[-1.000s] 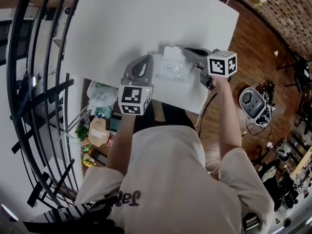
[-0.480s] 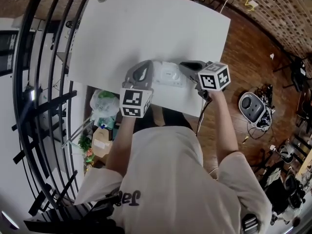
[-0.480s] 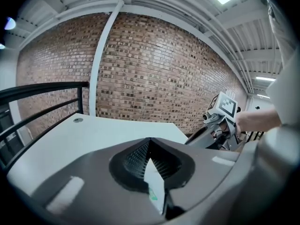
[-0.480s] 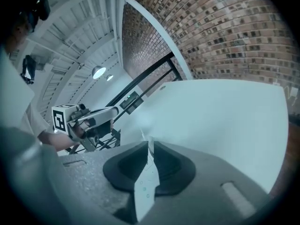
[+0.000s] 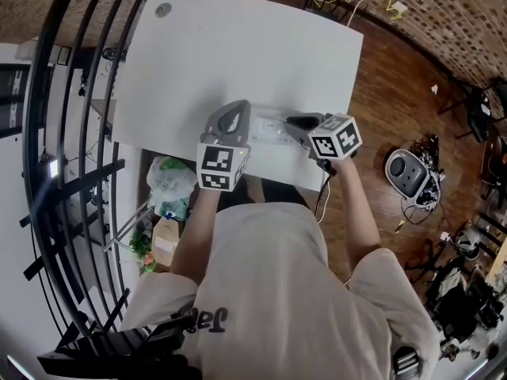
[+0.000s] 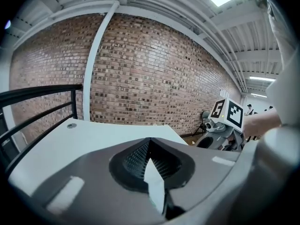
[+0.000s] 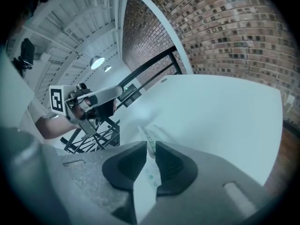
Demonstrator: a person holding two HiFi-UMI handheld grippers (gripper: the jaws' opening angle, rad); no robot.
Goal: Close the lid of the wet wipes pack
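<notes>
At the table's near edge, the left gripper (image 5: 240, 121) and the right gripper (image 5: 295, 123) face each other across the wet wipes pack (image 5: 269, 127). Each has its jaws pinched together on a thin edge of the pack, one at either end. The pack lies low on the white table (image 5: 238, 46); its lid is too small to read. Past it the tabletop runs bare toward the brick wall (image 5: 444, 14), with a black railing (image 5: 71, 133) to the left.
</notes>
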